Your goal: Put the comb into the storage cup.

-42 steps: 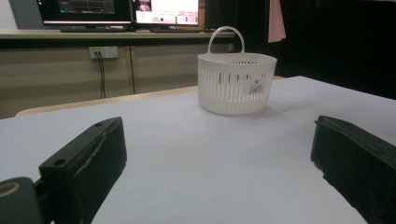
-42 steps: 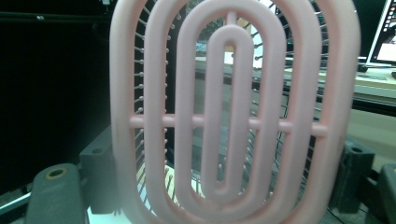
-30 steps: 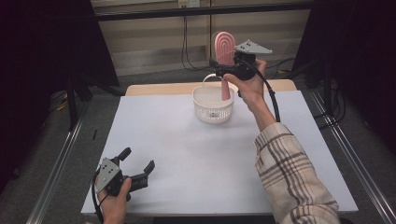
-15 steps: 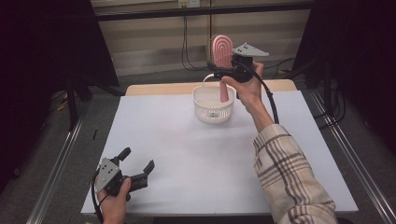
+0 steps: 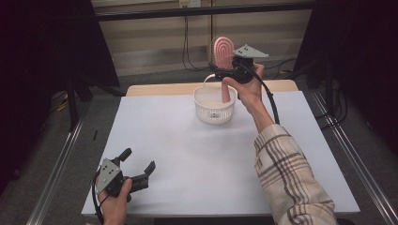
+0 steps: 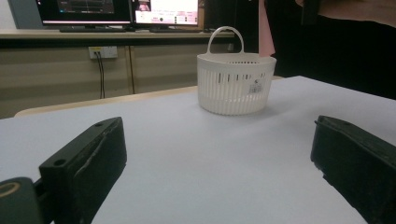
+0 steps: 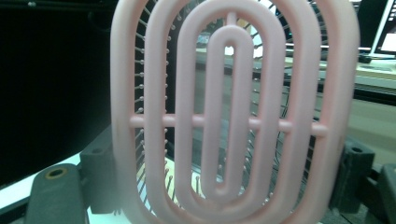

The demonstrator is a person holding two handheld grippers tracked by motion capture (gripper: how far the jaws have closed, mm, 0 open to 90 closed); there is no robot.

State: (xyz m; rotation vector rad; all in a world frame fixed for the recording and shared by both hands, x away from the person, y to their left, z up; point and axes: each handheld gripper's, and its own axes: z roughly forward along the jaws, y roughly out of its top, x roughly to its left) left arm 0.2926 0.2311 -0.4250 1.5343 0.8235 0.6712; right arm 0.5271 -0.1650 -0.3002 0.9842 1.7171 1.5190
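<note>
At the near edge of the white table point(image 5: 197, 159), the left gripper point(image 5: 140, 168) rests in the person's hand, jaws spread wide with nothing between them (bare tabletop shows in the gap in its own view). Farther back stands the white basket point(image 5: 214, 104). Above the basket's far rim, the right gripper point(image 5: 225, 71) clamps the pink hairbrush point(image 5: 224, 54) upright, handle pointing down into the basket.

Pink vented hairbrush point(image 7: 233, 116) upright, close, spanning the frame's middle.
Clamped low down between black jaws at lower left and lower right; bristles facing away; monitor edge point(image 7: 385, 28) upper right.
</note>
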